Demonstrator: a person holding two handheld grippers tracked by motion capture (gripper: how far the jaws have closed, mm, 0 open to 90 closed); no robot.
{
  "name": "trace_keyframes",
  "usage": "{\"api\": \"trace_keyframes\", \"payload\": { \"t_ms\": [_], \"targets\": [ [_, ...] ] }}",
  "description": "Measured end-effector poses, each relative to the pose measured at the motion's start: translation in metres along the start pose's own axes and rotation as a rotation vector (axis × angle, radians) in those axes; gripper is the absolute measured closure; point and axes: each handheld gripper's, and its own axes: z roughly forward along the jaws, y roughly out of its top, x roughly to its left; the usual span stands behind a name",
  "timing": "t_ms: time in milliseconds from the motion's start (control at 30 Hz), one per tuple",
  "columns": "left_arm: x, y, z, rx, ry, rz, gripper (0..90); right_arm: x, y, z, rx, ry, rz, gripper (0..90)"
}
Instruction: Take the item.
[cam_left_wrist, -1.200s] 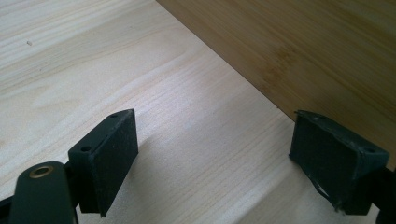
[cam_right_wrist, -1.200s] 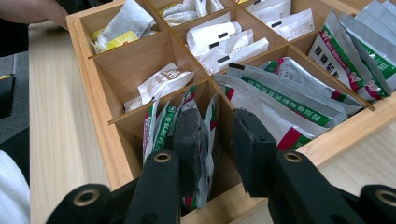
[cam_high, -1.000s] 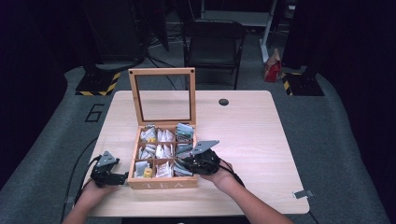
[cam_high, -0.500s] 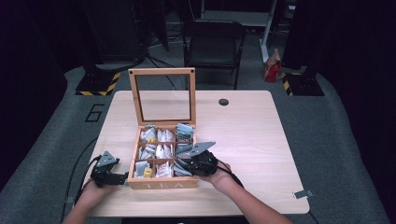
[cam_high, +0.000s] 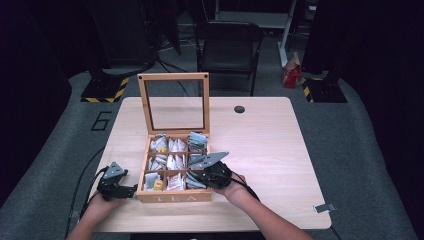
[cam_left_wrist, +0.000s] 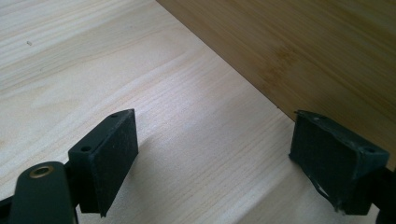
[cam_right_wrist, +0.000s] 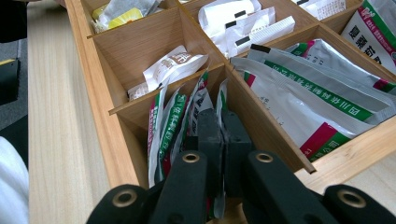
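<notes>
Tea box (cam_high: 172, 196) between tongs, on table (cam_high: 270, 150)

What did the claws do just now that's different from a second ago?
The right claw has just been closing its jaws on a green-striped packet in the tea box's near-right compartment. Neither hand moved. The left claw stays open on the table.

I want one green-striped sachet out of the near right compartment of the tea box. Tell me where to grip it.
Grip the green-striped sachet by its top edge, coming straight down from above. The sachets stand upright, packed between the wooden dividers, so only that thin edge is free. The right claw has just been closing there, jaws together.
</notes>
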Motion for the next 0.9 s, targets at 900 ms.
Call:
{"api": "trace_keyframes", "payload": {
  "t_ms": [900],
  "targets": [
    [0.000, 0.000, 0.000, 0.000, 0.000, 0.000, 14.7, -0.002, 0.014, -0.022, -0.047, 0.013, 0.000, 89.9]
  ]
}}
